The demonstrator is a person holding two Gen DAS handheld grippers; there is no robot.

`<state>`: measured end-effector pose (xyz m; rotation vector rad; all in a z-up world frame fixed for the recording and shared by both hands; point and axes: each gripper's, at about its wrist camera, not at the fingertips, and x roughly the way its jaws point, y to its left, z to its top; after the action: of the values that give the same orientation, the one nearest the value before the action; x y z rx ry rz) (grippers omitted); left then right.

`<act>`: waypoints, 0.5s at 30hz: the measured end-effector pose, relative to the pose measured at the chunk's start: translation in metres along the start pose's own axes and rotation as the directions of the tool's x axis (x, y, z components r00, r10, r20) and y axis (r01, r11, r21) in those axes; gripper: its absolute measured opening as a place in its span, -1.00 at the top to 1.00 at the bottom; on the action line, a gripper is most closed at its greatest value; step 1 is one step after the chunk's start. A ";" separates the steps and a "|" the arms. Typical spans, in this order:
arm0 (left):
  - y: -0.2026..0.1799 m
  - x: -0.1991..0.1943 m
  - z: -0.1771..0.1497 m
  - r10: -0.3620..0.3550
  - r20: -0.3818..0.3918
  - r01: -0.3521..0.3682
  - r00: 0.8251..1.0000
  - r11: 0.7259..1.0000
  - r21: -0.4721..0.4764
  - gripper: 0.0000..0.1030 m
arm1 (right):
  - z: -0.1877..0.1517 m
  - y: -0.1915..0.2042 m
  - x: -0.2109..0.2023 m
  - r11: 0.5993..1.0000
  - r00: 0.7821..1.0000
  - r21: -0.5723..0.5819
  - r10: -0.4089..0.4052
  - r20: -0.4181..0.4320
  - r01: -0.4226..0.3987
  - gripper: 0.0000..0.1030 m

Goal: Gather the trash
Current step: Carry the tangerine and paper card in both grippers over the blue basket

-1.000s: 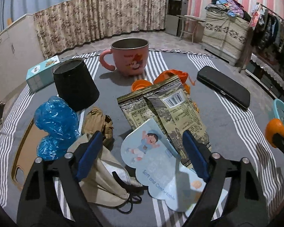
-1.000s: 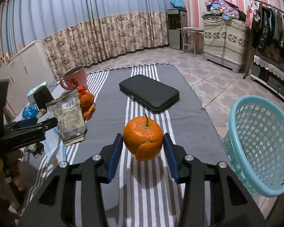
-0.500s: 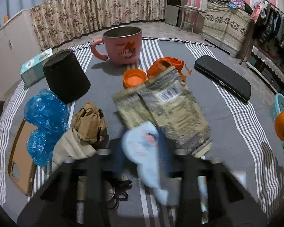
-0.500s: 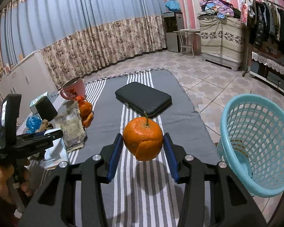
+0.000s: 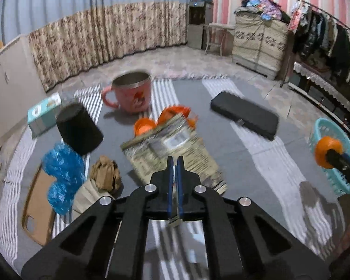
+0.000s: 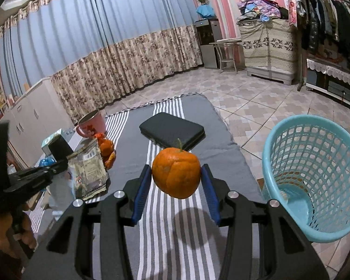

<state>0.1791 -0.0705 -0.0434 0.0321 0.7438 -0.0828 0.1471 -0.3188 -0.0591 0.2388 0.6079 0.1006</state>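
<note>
Tabletop, left edge: in the left wrist view a teal box (image 5: 44,114), black cup (image 5: 79,128), blue plastic bag (image 5: 63,170) and wooden board (image 5: 38,200) crowd the lower left; little free room.
Tabletop, centre: crumpled brown paper (image 5: 106,173), foil packet (image 5: 172,149), orange peel (image 5: 175,114) and pink mug (image 5: 130,93) run up the middle of the frame.
Tabletop, right: black case (image 5: 245,114) lies upper right of centre; the striped cloth (image 5: 280,175) below it is bare, open room to the right edge.
Beyond the right edge: blue basket (image 6: 315,163), mouth tilted toward the camera.
Left wrist view only: board, brown paper, and the narrow gap between the closed pads.
Right wrist view only: a hand (image 6: 9,231) gripping the left tool at lower left, and the basket's inside.
Left hand-held gripper (image 5: 174,161): jaws fully closed, pinching a pale wrapper (image 6: 58,189) that hangs below it, clear of the cloth; blurred.
Right hand-held gripper (image 6: 175,167): about half open, pads clamped on either side of an orange (image 6: 172,179), held above the cloth, just left of the basket.
</note>
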 end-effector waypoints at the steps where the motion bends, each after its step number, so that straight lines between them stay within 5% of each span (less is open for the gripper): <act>1: -0.005 -0.008 0.005 -0.006 0.022 0.006 1.000 1.000 0.011 0.98 | 0.001 -0.001 -0.002 1.000 1.000 0.001 -0.003 0.007 0.003 0.15; 12: -0.079 -0.056 0.068 -0.143 0.194 0.126 0.971 0.987 0.097 0.98 | 0.032 -0.045 -0.045 0.990 0.985 -0.015 -0.135 0.106 0.137 0.15; 15: -0.111 -0.063 0.083 -0.206 0.231 0.182 0.951 0.976 0.119 0.98 | 0.038 -0.072 -0.052 0.982 0.979 -0.020 -0.183 0.092 0.186 0.43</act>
<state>0.1797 -0.1820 0.0600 0.0400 0.4963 -0.3061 0.1282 -0.4047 -0.0179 0.1574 0.5363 -0.0804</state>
